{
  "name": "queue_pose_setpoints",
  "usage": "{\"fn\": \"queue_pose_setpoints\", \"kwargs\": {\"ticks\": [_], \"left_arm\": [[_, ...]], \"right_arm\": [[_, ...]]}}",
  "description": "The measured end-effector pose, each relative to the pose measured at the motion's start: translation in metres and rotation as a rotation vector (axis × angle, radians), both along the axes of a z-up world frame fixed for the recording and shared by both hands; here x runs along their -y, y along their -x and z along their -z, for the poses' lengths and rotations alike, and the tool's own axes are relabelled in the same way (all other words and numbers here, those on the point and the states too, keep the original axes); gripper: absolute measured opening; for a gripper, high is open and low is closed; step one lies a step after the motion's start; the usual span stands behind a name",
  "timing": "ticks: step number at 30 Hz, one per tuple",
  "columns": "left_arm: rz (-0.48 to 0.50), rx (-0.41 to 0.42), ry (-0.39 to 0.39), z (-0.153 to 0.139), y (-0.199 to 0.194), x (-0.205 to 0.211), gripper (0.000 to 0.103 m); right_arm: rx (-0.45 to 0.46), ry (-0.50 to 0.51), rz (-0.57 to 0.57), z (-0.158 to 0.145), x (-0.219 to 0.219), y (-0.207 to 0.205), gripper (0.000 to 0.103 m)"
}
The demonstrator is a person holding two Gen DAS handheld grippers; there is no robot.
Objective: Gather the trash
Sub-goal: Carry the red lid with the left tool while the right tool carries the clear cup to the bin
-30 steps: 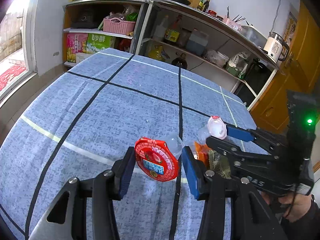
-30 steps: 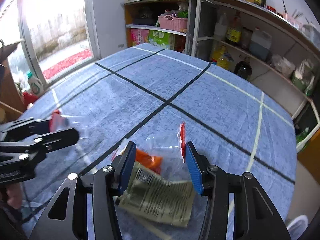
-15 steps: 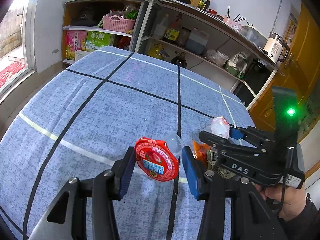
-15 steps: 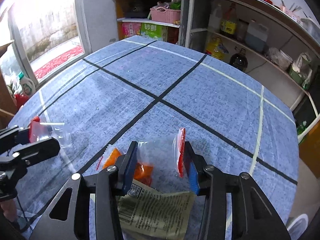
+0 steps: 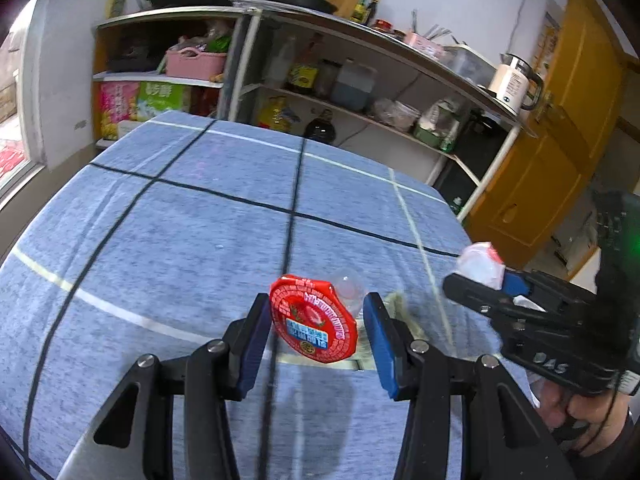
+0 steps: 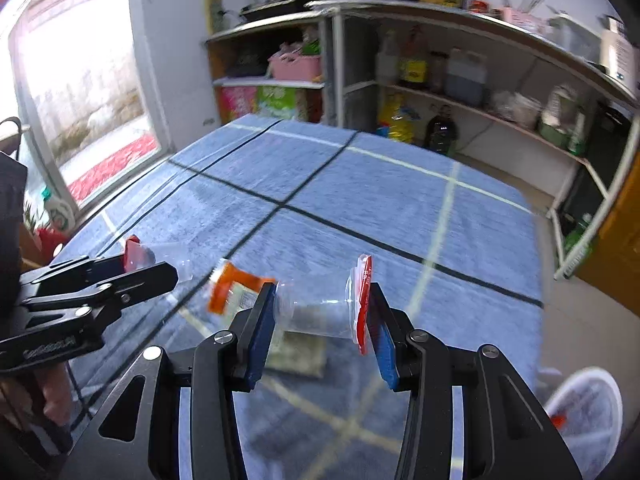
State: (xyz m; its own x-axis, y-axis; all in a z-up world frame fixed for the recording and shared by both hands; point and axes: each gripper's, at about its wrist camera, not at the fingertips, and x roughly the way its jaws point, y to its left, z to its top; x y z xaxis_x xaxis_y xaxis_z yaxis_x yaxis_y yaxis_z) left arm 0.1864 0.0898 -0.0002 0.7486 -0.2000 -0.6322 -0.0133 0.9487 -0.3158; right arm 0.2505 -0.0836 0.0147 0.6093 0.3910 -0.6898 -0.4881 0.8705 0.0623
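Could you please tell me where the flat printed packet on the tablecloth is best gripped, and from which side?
Probably its near edge, coming down steeply from the near side: the printed packet lies flat on the tablecloth, so only a thin edge offers purchase.

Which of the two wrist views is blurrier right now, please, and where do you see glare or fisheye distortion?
Right wrist view: blurrier, with the shelves and orange wrapper smeared and the window blown out white. Left wrist view: sharper, the red lid is crisp, only the tablecloth lines near the bottom streak. Both views: the fisheye bows the tablecloth lines, with dark corners.
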Motion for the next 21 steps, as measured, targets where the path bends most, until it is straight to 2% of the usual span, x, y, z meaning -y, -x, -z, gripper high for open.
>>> {"fn": "queue_pose_setpoints", "kwargs": {"ticks": [8, 16, 21], "left_arm": [[0.127, 0.031, -0.006, -0.013, 0.0, 0.057, 0.049], [0.263, 0.059, 0.004, -0.028, -0.002, 0.121, 0.049], [0.356, 0.06, -0.019, -0.03, -0.003, 0.167, 0.049]], "right_arm": [[0.034, -0.035, 0.149, -0.014, 0.077, 0.035, 0.045], [0.029, -0.048, 0.275, -0.013, 0.149, 0.061, 0.045], [0.023, -0.056, 0.337, -0.01, 0.187, 0.072, 0.045]]}}
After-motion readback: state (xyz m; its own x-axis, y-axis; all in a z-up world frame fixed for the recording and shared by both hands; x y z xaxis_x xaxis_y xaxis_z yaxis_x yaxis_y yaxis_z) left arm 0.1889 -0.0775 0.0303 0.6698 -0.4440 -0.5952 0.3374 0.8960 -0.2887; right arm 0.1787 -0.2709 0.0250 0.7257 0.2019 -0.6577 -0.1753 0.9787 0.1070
